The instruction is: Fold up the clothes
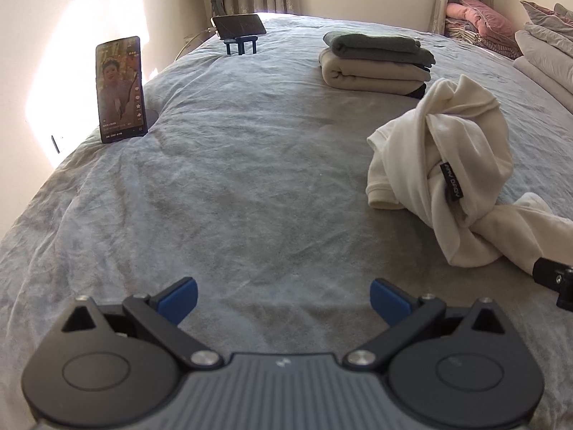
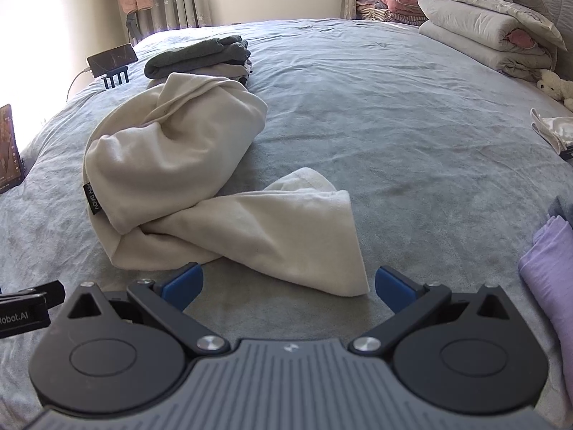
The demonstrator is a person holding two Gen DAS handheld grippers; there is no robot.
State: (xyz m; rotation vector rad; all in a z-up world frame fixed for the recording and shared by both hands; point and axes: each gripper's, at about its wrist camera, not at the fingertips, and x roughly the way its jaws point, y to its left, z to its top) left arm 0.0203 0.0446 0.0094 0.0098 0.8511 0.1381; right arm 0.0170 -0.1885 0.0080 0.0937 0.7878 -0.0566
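A crumpled cream garment [image 1: 440, 165] with a small black label lies twisted on the grey bedspread [image 1: 232, 179], right of my left gripper [image 1: 283, 299]. The left gripper is open and empty over bare bedspread. In the right wrist view the same garment [image 2: 200, 193] lies just ahead of my right gripper [image 2: 289, 288], which is open and empty; the garment's near corner reaches to between the blue fingertips [image 2: 394, 286]. A stack of folded clothes [image 1: 376, 62], grey on cream, sits farther back; it also shows in the right wrist view [image 2: 204, 55].
An upright phone [image 1: 121, 89] stands at the bed's left edge, another phone on a blue stand [image 1: 239, 28] at the far edge. Folded quilts and pillows [image 2: 490, 32] lie at the right. A purple cloth [image 2: 551, 272] lies near right.
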